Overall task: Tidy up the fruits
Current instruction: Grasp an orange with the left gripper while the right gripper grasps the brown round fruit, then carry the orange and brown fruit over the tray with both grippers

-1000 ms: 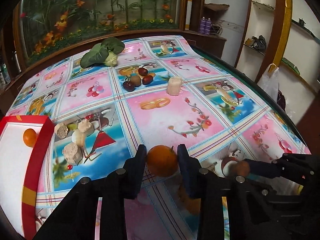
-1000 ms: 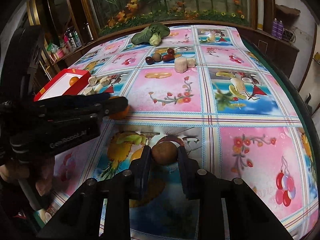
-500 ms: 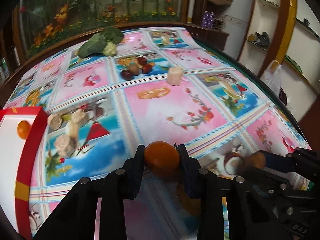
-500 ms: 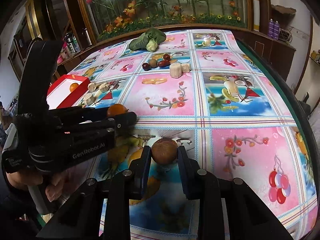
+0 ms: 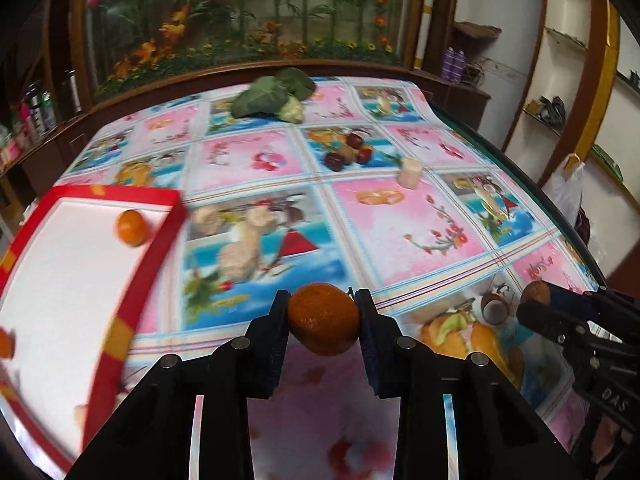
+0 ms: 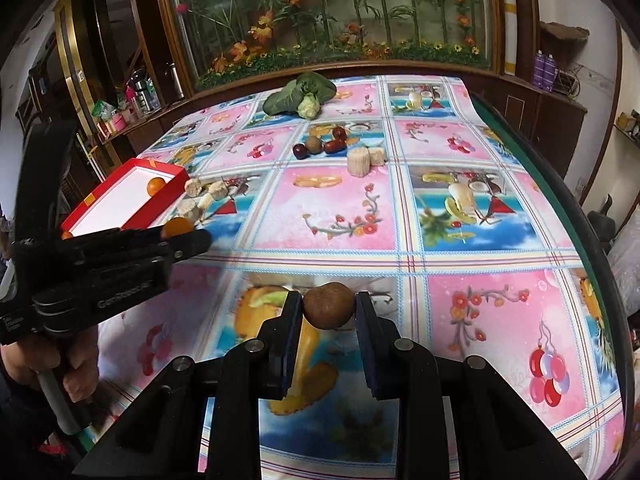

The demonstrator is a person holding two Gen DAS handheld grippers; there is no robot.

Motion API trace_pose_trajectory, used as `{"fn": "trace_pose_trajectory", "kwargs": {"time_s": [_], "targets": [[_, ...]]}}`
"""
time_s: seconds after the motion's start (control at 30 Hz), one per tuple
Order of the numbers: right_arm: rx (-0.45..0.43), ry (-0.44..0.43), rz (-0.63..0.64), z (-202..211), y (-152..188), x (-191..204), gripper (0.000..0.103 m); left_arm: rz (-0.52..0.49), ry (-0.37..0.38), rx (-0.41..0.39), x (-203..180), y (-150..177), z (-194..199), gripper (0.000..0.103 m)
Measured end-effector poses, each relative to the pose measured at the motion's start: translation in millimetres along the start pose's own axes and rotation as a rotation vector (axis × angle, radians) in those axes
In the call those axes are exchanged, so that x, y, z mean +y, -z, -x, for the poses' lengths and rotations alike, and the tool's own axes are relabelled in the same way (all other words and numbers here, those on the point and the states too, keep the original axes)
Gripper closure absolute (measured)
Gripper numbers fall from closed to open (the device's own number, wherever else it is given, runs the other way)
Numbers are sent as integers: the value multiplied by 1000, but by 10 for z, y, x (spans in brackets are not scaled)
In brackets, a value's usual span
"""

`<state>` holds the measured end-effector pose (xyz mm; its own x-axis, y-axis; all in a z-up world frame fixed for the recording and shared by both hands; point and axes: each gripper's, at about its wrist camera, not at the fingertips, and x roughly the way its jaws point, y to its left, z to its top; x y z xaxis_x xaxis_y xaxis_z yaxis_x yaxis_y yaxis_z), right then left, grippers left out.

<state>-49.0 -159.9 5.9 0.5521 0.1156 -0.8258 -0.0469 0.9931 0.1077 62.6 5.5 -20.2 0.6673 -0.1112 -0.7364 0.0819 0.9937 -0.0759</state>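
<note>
My left gripper [image 5: 322,312] is shut on an orange [image 5: 323,319] and holds it above the tablecloth, just right of the red-rimmed white box [image 5: 132,280]. The box holds another orange [image 5: 131,227]. My right gripper [image 6: 329,312] is shut on a brown kiwi [image 6: 329,310], lifted over the near part of the table. In the right wrist view the left gripper [image 6: 176,236] with its orange [image 6: 178,225] is at the left, near the box [image 6: 172,188]. In the left wrist view the right gripper [image 5: 536,304] shows at the right with the kiwi [image 5: 535,293].
Dark red fruits and a kiwi [image 6: 320,146] lie mid-table, with pale cut chunks [image 6: 362,160] beside them and more chunks [image 6: 200,196] next to the box. A leafy green vegetable [image 6: 304,94] lies at the far end. The table's right edge [image 6: 576,216] drops off.
My left gripper has lifted the orange and swung left toward the red box, which now fills more of its view. My right gripper has raised the kiwi off the cloth.
</note>
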Motion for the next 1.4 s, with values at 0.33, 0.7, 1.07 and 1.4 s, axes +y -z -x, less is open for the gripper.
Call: {"fn": "trace_pose_trajectory", "kwargs": {"time_s": [0.33, 0.7, 1.07, 1.4], "targets": [[-29, -41, 48, 29, -136, 348, 76, 97, -64, -52, 454, 165, 592, 72], [-39, -115, 138, -68, -330, 872, 76, 212, -167, -71, 957, 279, 945, 72], [-45, -191, 213, -225, -563, 1393, 76, 279, -217, -75, 1336, 338, 1068, 72], [-30, -235, 268, -417, -705, 1825, 76, 331, -241, -71, 1635, 345, 1037, 72]]}}
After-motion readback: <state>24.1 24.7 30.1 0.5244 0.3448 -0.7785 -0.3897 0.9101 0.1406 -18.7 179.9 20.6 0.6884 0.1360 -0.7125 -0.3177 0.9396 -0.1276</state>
